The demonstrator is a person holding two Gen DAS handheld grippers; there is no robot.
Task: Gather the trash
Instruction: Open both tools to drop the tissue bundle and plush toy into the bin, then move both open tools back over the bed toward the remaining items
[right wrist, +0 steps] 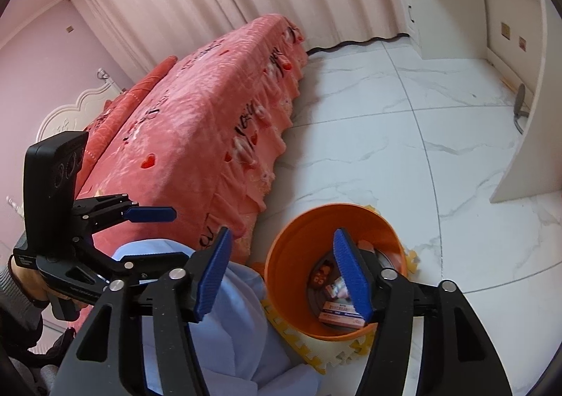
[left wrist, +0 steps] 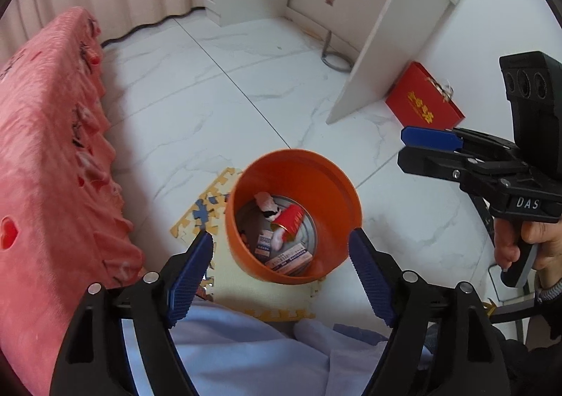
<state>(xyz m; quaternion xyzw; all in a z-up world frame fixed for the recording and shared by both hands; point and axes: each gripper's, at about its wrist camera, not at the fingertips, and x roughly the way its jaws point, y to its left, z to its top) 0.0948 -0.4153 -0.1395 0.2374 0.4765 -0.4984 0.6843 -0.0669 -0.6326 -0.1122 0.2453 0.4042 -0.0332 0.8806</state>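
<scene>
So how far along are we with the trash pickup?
Looks mostly done: the orange bin already holds a red paper cup, small boxes and wrappers. Nothing in hand: left gripper and right gripper are both open and empty. No loose trash shows on the visible floor.

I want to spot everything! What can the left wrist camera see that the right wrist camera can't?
Only the left wrist view shows the flat red gift box with gold writing leaning by the white desk panel, and a crushed red paper cup in the bin. Only the right wrist view shows the white carved headboard and pink wall. Both show the round orange plastic bin holding small cartons, and the pink bedspread.
</scene>
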